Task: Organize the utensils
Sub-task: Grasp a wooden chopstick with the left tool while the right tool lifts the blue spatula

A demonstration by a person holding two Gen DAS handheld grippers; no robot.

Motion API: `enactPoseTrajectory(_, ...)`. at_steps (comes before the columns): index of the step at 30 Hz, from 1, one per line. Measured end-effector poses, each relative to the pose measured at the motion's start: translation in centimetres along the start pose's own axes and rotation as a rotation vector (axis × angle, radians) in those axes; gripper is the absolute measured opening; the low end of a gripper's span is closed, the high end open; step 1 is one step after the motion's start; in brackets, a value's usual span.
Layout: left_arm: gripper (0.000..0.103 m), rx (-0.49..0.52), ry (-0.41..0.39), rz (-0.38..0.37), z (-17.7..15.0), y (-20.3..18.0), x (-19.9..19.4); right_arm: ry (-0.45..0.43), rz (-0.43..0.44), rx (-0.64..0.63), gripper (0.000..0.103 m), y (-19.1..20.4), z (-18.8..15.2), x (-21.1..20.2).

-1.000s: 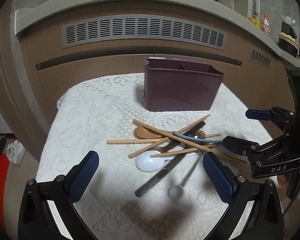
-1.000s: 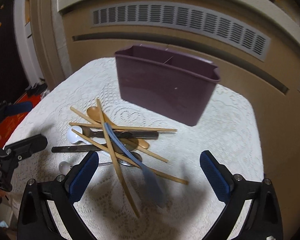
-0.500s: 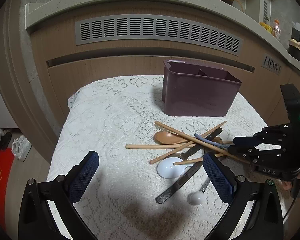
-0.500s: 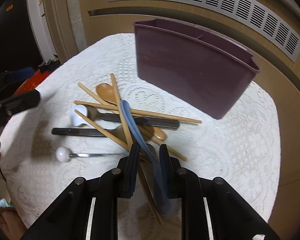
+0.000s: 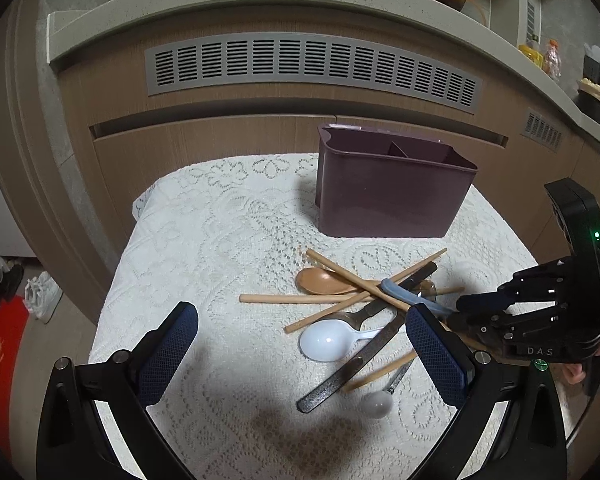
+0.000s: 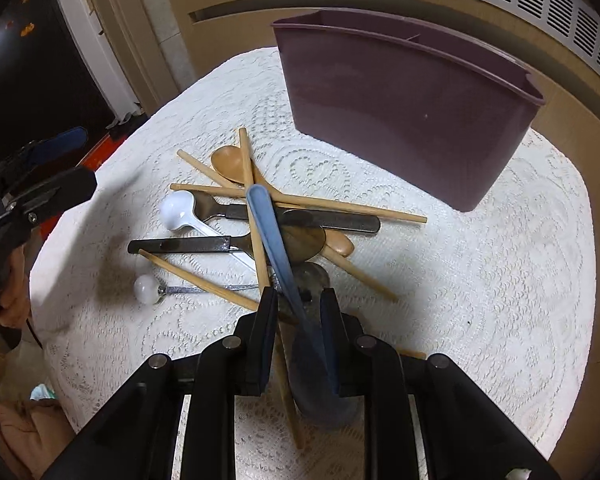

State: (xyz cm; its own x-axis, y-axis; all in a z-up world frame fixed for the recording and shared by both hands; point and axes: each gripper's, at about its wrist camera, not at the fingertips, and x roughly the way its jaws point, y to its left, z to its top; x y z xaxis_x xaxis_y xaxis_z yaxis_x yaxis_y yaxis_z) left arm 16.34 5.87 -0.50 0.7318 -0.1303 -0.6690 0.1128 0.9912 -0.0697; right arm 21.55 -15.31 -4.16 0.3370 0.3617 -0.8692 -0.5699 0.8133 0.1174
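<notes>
A pile of utensils lies on the lace-covered table (image 5: 220,240): wooden chopsticks (image 6: 256,216), a brown wooden spoon (image 5: 324,282), a white plastic spoon (image 5: 328,340), dark-handled cutlery (image 6: 184,246) and a blue spoon (image 6: 272,236). A purple divided holder (image 5: 388,196) stands behind the pile. My right gripper (image 6: 298,300) is shut on the blue spoon, whose handle points up over the pile; it also shows in the left wrist view (image 5: 460,312). My left gripper (image 5: 300,344) is open and empty, above the table's front.
A small round-headed metal spoon (image 6: 146,289) lies at the near edge of the pile. Wooden cabinet fronts with a grey vent (image 5: 312,64) stand behind the table. The left gripper shows at the left in the right wrist view (image 6: 40,184).
My right gripper has moved in over the pile and closed on the blue spoon. My left gripper has drifted left and stayed open.
</notes>
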Motion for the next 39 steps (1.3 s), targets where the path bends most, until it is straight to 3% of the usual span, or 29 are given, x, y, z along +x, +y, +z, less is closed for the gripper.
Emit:
enactPoseTrajectory(5, 0.103, 0.003, 0.036, -0.005, 0.0, -0.7, 1.0, 0.001, 0.06, 0.023, 0.02, -0.1, 1.0, 1.0)
enactPoseTrajectory(7, 0.103, -0.001, 0.044, 0.002, 0.0, -0.8, 1.4, 0.01, 0.095, 0.046, 0.013, -0.3, 1.4, 1.3)
enactPoseTrajectory(8, 0.103, -0.009, 0.049, -0.002, 0.1, -0.6, 1.5, 0.012, 0.094, 0.05, 0.008, -0.4, 1.4, 1.3)
enactPoseTrajectory(12, 0.1, -0.067, 0.08, -0.054, 0.6, 0.2, 2.4, -0.041, -0.008, 0.028, 0.004, 0.3, 0.5, 0.2)
enactPoseTrajectory(17, 0.068, -0.168, 0.208, -0.15, 2.3, 0.1, 6.1, -0.125, -0.137, 0.06, 0.004, -1.0, -0.5, -2.1)
enactPoseTrajectory(21, 0.055, -0.195, 0.34, -0.189, 3.2, -1.2, 9.5, -0.156, -0.151, 0.093, 0.004, -2.3, -1.9, -3.5)
enactPoseTrajectory(23, 0.048, -0.191, 0.372, -0.166, 3.5, -1.9, 10.6, -0.16, -0.15, 0.105, 0.004, -2.5, -2.4, -3.7)
enactPoseTrajectory(31, 0.047, -0.119, 0.428, -0.07, 5.3, -4.2, 14.5, -0.157, -0.091, 0.149, 0.004, -3.5, -3.4, -3.5)
enactPoseTrajectory(34, 0.044, -0.063, 0.418, -0.048, 5.9, -5.6, 15.4, -0.16, -0.065, 0.174, 0.009, -3.8, -3.4, -3.6)
enactPoseTrajectory(36, 0.029, -0.042, 0.407, -0.054, 5.8, -6.1, 15.8, -0.17, -0.105, 0.175, 0.02, -4.0, -3.5, -4.0)
enactPoseTrajectory(38, 0.019, -0.009, 0.371, -0.045, 5.6, -6.4, 15.5, -0.174, -0.178, 0.165, 0.052, -4.0, -3.6, -4.3)
enactPoseTrajectory(39, 0.016, 0.0, 0.351, -0.054, 5.5, -6.6, 15.1, -0.178, -0.21, 0.155, 0.059, -4.0, -3.6, -4.4)
